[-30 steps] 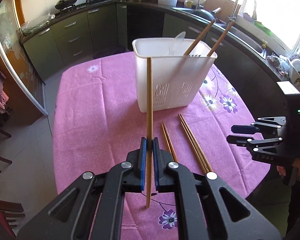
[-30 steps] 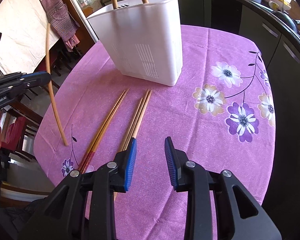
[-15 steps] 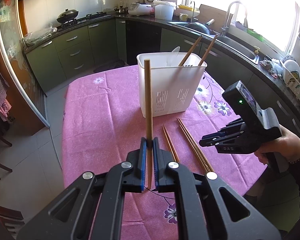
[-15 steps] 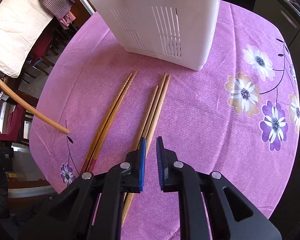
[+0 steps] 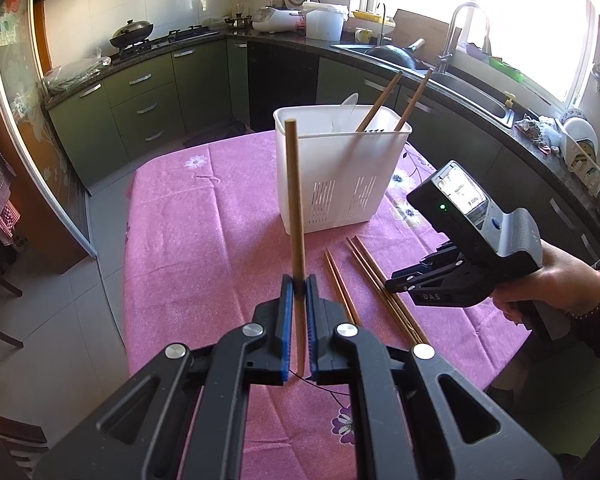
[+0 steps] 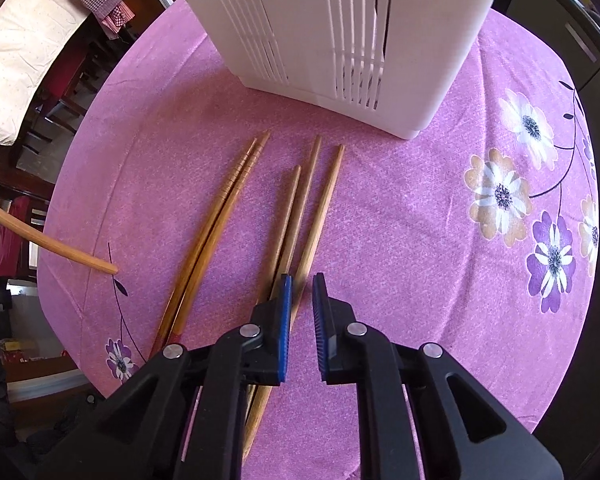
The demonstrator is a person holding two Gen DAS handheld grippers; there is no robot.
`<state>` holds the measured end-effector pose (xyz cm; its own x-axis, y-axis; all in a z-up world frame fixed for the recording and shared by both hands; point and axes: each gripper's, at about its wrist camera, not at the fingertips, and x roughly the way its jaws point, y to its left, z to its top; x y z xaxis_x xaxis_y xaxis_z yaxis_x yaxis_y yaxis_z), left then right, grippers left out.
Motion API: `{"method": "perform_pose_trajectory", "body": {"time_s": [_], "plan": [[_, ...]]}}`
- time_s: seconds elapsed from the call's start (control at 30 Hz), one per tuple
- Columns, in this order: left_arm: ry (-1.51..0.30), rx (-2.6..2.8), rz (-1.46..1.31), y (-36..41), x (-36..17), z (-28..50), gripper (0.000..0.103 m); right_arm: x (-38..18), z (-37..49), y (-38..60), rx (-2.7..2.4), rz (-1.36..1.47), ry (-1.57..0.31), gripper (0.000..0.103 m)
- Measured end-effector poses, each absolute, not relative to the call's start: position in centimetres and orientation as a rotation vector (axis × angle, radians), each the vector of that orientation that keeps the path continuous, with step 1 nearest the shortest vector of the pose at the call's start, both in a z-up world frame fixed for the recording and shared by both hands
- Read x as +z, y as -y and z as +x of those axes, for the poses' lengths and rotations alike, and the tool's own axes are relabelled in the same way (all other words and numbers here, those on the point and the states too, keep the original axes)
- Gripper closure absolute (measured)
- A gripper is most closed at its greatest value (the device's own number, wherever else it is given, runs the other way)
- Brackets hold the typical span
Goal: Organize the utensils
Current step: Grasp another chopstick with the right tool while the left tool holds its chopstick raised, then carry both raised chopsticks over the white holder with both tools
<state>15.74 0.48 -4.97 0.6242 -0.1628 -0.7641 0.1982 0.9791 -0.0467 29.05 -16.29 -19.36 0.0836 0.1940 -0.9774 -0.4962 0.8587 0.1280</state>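
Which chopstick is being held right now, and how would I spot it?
Start at the white basket on the pink tablecloth. In front of it, one chopstick stands nearly upright, pinched in the left hand-held gripper. The other loose chopsticks lie flat on the cloth; this one is lifted off it.

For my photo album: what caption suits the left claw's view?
Left claw holds one chopstick upright before the white utensil basket.
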Motion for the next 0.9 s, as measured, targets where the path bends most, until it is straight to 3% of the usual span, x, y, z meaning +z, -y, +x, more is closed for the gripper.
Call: {"method": "perform_pose_trajectory", "body": {"time_s": [0.4,0.77,0.9], "plan": [[-0.876,-0.206,0.063,-0.3,-4.9,15.5,0.096,-19.5,28.4,13.6,0.517,-0.323,-1.353,0.096],[-0.879,-0.201,0.073,-0.1,-4.9,15.4,0.096,-7.6,23.5,18.3,0.585,-0.214,-0.988,0.096],[-0.878,-0.199,0.084,0.0,-4.8,15.2,0.096,-6.0,21.3,20.6,0.574,-0.205,-0.916,0.096]]}}
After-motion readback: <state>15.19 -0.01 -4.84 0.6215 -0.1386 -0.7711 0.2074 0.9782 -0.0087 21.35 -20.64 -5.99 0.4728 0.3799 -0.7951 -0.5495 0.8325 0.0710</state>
